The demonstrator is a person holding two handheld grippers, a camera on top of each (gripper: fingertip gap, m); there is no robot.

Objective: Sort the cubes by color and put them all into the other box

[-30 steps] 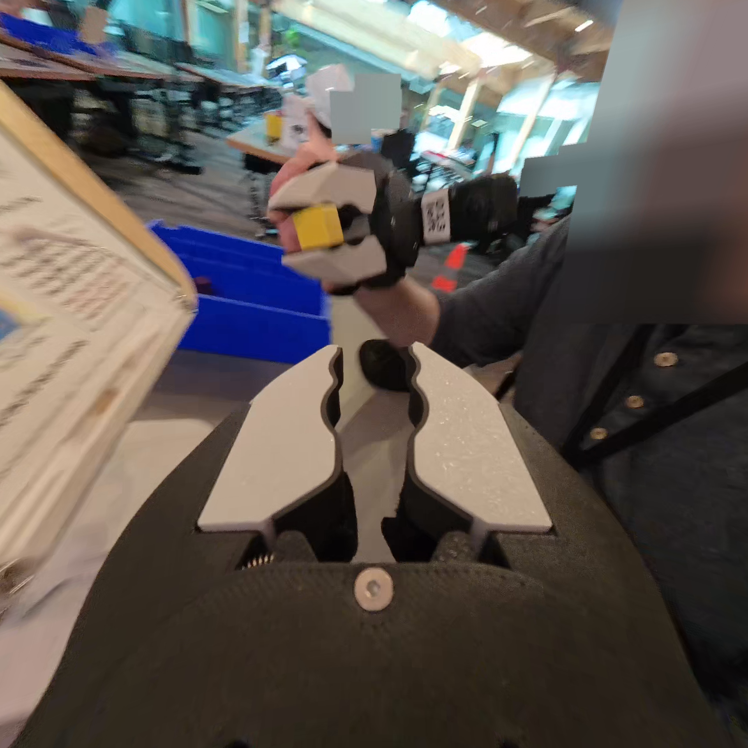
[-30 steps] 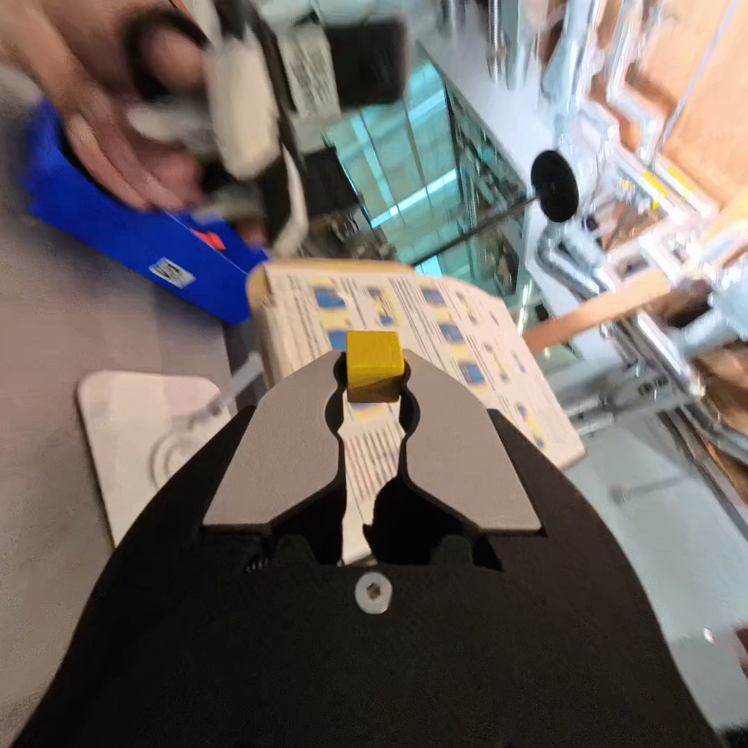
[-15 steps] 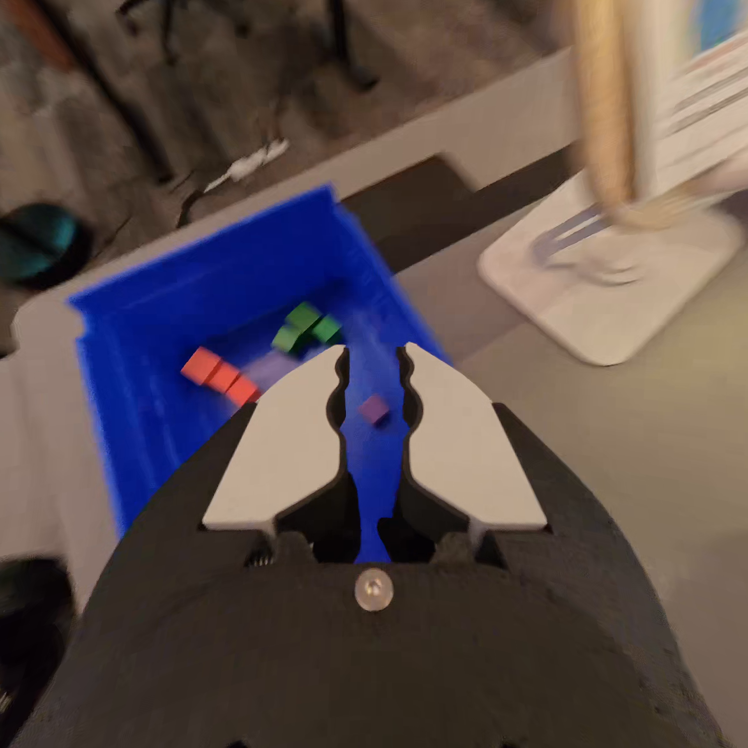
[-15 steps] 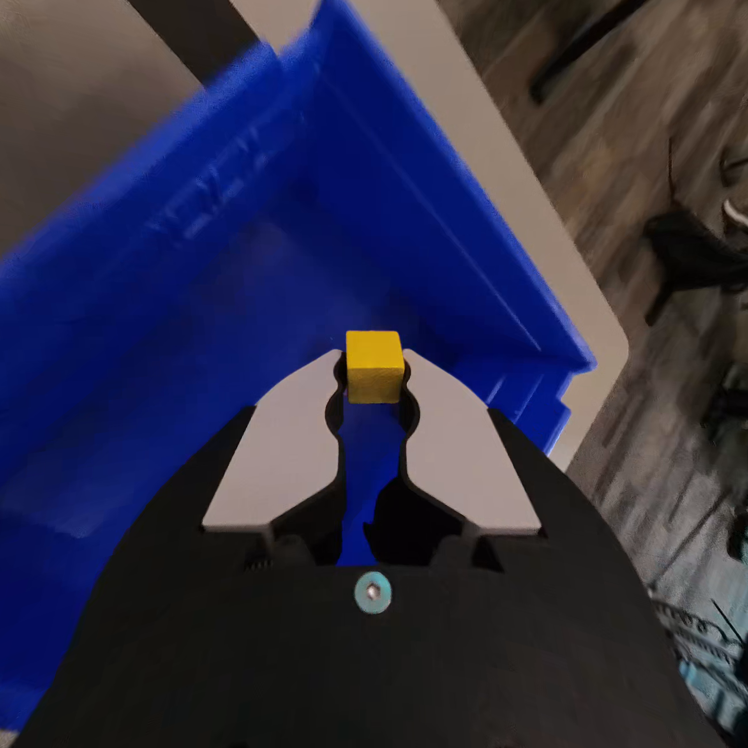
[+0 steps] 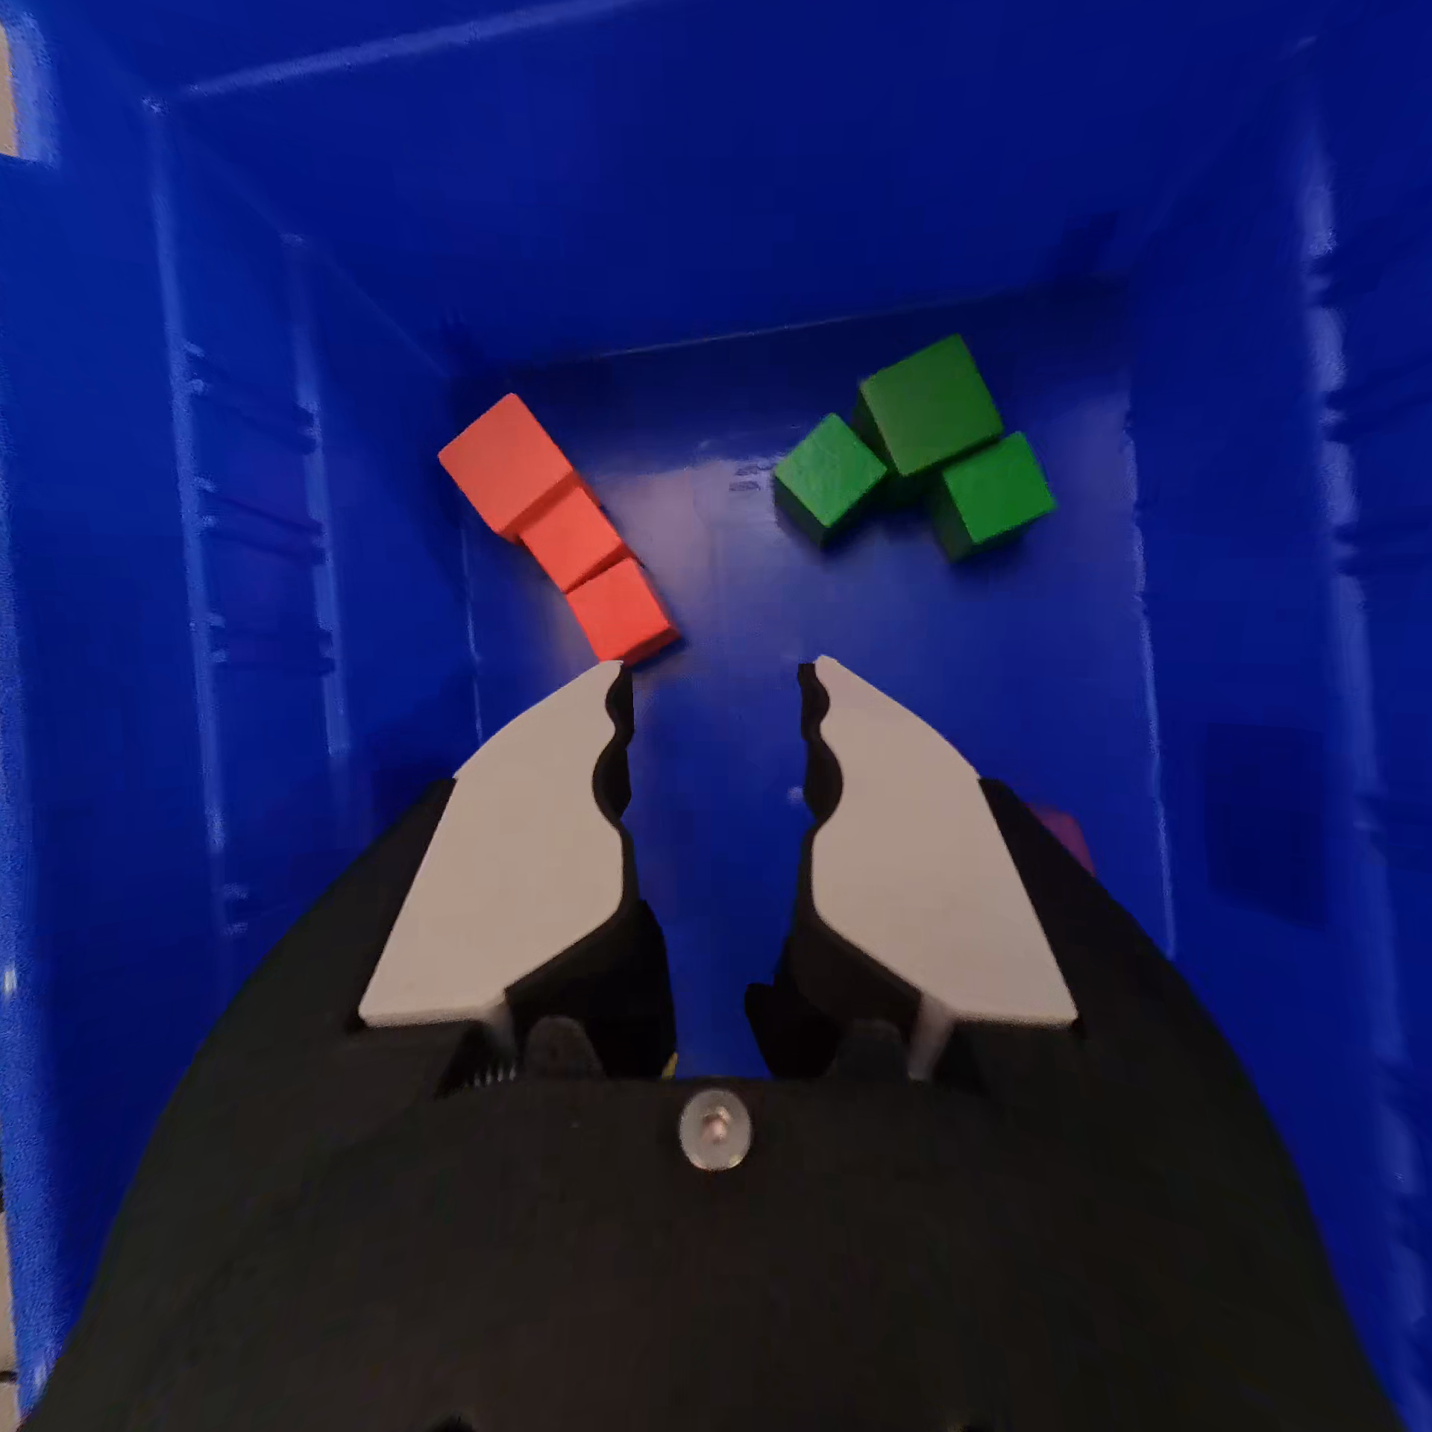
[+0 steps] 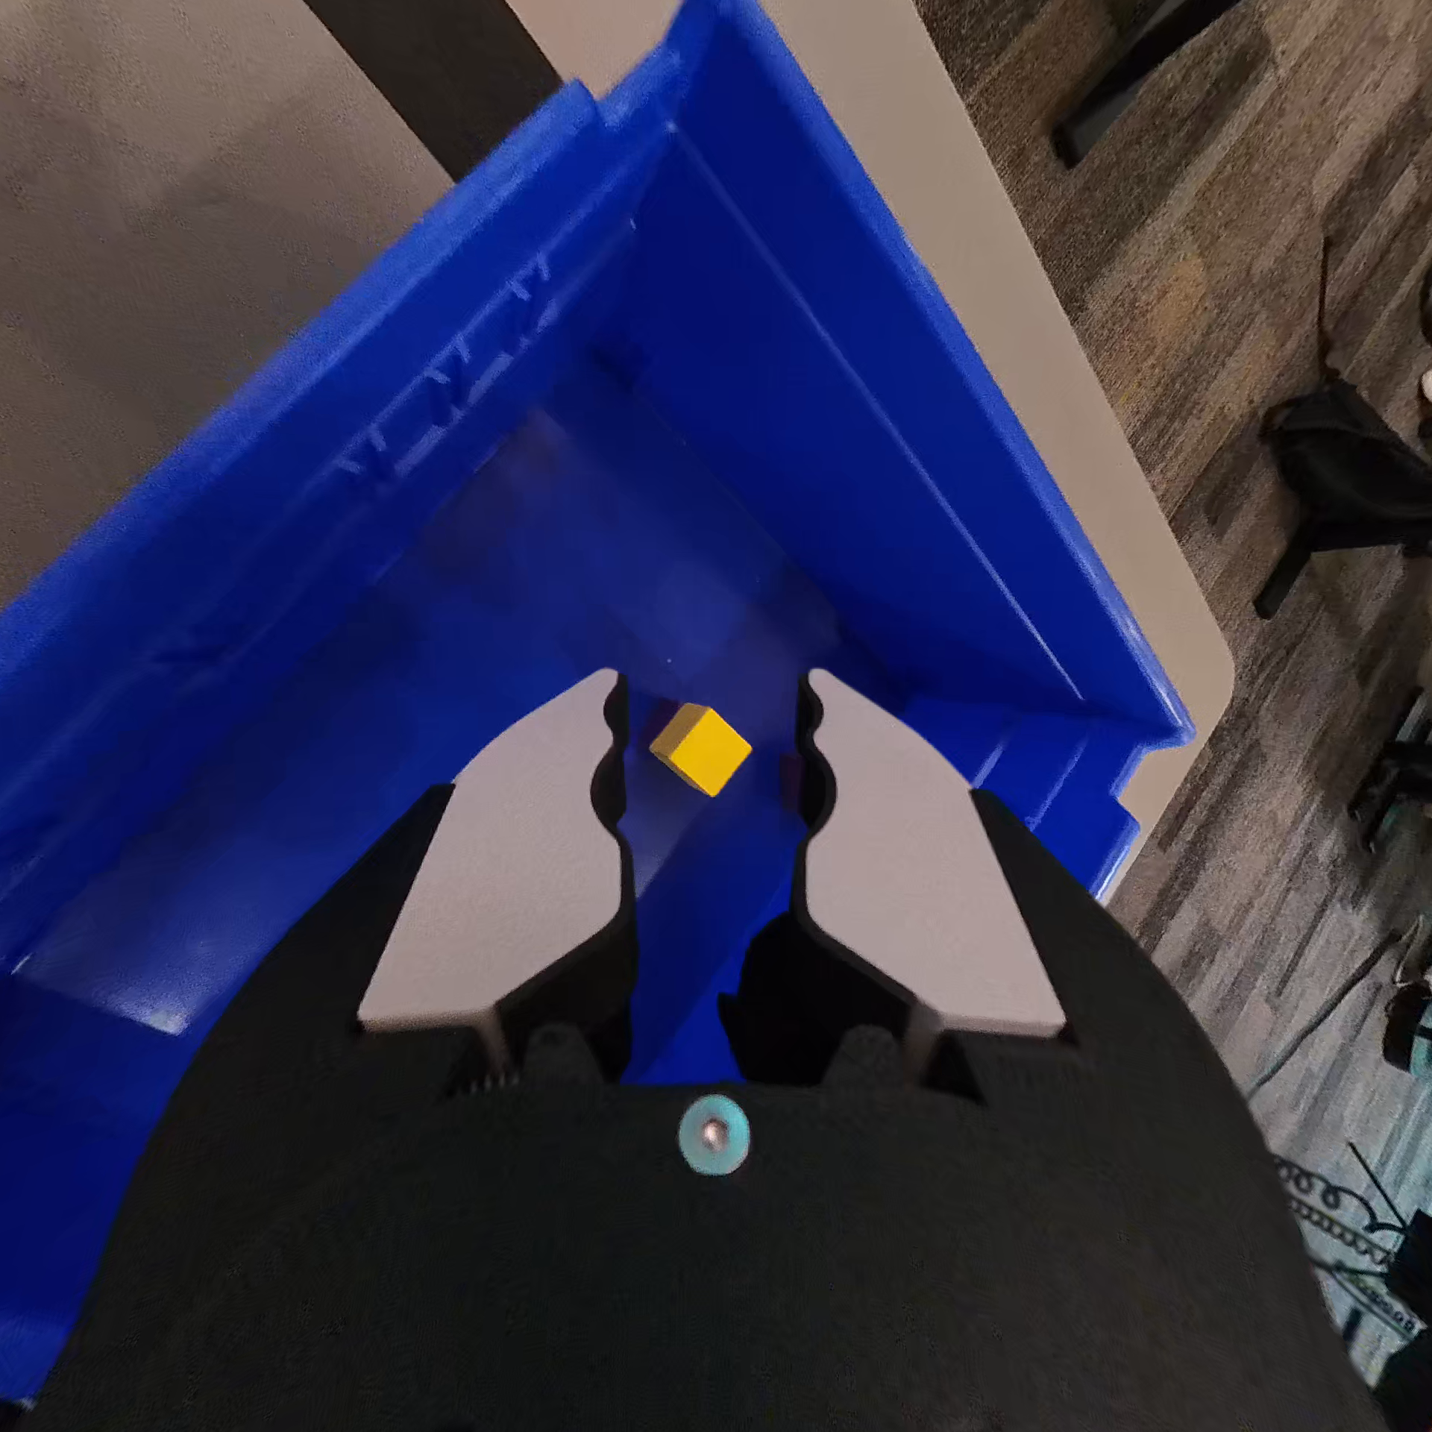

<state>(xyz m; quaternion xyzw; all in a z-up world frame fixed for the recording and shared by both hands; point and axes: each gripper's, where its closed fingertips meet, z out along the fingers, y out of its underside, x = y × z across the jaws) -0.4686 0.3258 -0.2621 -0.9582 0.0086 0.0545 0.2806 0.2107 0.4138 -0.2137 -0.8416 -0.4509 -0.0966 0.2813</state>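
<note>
Looking into the blue box (image 5: 232, 542) from the left wrist view, left to right: red cubes (image 5: 558, 527), three in a touching row along the left wall, slanting toward the camera; bare floor in the middle; green cubes (image 5: 922, 449), three clustered near the right wall, one apparently riding on the others. A sliver of purple (image 5: 1065, 837) peeks past the right finger, likely a purple cube, mostly hidden.

Left gripper (image 5: 713, 674): jaws wide apart, nothing between the pads, only box floor. Left fingertip (image 5: 597, 682) sits just beside the nearest red cube; contact can't be judged.

Right wrist view: table (image 6: 155, 232) at left, box corner (image 6: 659, 132) in the middle, floor outside at right. Right gripper (image 6: 709, 682): jaws spread, nothing gripped. Yellow cube (image 6: 701, 748) shows between the fingers, turned corner-on, with clear gaps to both pads. It's free of the grasp; can't tell whether it's resting on the box floor or falling. Small dark purple bits show at either side of it, too small to call.

Key relation: yellow is straight ahead of the right gripper, centred in the gap, beyond the pads. No other yellow is visible near it, so it looks like the start of a new group, well apart from red and green.

Judgement: yellow placement looks done. Next pick presumably comes from the other box, not in view. Both grippers are empty, so either could go.
</note>
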